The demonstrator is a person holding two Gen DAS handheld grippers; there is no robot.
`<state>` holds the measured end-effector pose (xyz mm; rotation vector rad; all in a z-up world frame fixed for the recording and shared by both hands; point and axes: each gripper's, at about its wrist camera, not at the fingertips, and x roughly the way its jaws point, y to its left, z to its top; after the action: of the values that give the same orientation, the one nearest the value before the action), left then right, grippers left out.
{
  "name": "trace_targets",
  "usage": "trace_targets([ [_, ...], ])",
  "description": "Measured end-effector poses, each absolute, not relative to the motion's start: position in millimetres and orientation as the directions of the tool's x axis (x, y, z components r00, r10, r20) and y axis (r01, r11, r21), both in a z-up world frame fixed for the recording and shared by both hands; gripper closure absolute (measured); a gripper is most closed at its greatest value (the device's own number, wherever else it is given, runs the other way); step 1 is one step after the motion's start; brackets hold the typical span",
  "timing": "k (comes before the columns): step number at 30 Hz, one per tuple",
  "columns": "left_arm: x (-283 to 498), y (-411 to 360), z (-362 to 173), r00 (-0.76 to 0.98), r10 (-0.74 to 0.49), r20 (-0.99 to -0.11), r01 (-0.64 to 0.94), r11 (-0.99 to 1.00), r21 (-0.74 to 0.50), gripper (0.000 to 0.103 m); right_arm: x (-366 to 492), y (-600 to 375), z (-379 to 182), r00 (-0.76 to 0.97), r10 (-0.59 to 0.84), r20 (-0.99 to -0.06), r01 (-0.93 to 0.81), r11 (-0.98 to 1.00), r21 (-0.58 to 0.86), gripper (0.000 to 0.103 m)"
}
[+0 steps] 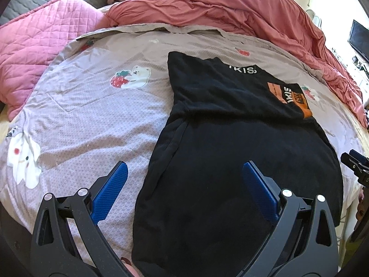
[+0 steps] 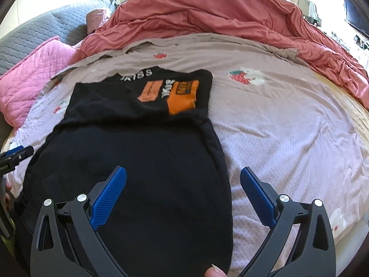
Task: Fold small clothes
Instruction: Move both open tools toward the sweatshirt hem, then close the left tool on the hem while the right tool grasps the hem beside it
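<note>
— Left gripper (image 1: 184,184)? Right gripper (image 2: 183,189)?
— Both spread wide, gripping nothing, poised over the near hem of the black shirt (image 1: 230,150).
— Surface?
— Strawberry-print sheet (image 1: 92,115); pink quilt (image 1: 34,53) and red duvet (image 1: 230,9) behind.
— Hidden?
— Shirt's near edge, behind the gripper frames.

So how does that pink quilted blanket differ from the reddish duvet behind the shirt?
The pink quilted blanket is brighter pink with diamond stitching; the reddish duvet is terracotta, unstitched and creased. The blanket is bunched at the bed's left side; the duvet is heaped across the far side. Both lie pushed back from the black T-shirt.
</note>
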<state>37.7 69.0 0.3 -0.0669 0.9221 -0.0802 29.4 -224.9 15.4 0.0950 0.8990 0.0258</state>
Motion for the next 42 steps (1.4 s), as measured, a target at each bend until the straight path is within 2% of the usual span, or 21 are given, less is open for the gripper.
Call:
trace_targets([
  [18, 21.4, 85.8, -21.0, 0.531, -0.111, -0.840, 0.023, 0.993, -0.116, 0.010, 0.1, -226.7, -18.1, 0.530, 0.061, -0.846, 0.022, 0.996, 0.086, 0.005],
  [24, 9.5, 100.4, -24.5, 0.503, -0.168, -0.847, 0.016, 0.982, -0.186, 0.010, -11.0, -231.2, -25.1, 0.506, 0.073, -0.859, 0.024, 0.995, 0.099, 0.005],
  [28, -0.4, 110.1, -26.7, 0.478, -0.257, -0.840, 0.021, 0.959, -0.282, 0.010, -17.1, -234.5, -29.3, 0.491, 0.084, -0.867, 0.022, 0.994, 0.109, 0.005],
  [31, -8.8, 113.8, -27.5, 0.476, -0.257, -0.841, 0.017, 0.959, -0.283, 0.010, -23.2, -241.2, -30.2, 0.487, 0.087, -0.869, 0.040, 0.992, 0.121, 0.005],
  [35, -17.2, 119.5, -30.2, 0.469, -0.273, -0.840, 0.010, 0.953, -0.304, 0.025, -34.1, -254.2, -31.7, 0.474, 0.080, -0.877, 0.069, 0.989, 0.128, 0.005],
  [37, -18.8, 122.7, -33.4, 0.460, -0.260, -0.849, -0.002, 0.956, -0.294, 0.042, -39.7, -258.5, -33.3, 0.467, 0.078, -0.881, 0.075, 0.989, 0.127, 0.005],
  [38, -18.6, 124.2, -35.5, 0.454, -0.254, -0.854, -0.007, 0.957, -0.289, 0.047, -41.6, -260.1, -33.8, 0.464, 0.079, -0.882, 0.077, 0.989, 0.129, 0.005],
  [40, -18.3, 125.6, -37.8, 0.446, -0.237, -0.863, -0.009, 0.963, -0.269, 0.067, -47.9, -262.7, -35.0, 0.457, 0.090, -0.885, 0.078, 0.987, 0.141, 0.007],
  [42, -18.2, 124.3, -34.9, 0.445, -0.264, -0.856, 0.007, 0.956, -0.292, 0.071, -51.5, -263.5, -36.0, 0.448, 0.102, -0.888, 0.083, 0.984, 0.155, 0.033],
])
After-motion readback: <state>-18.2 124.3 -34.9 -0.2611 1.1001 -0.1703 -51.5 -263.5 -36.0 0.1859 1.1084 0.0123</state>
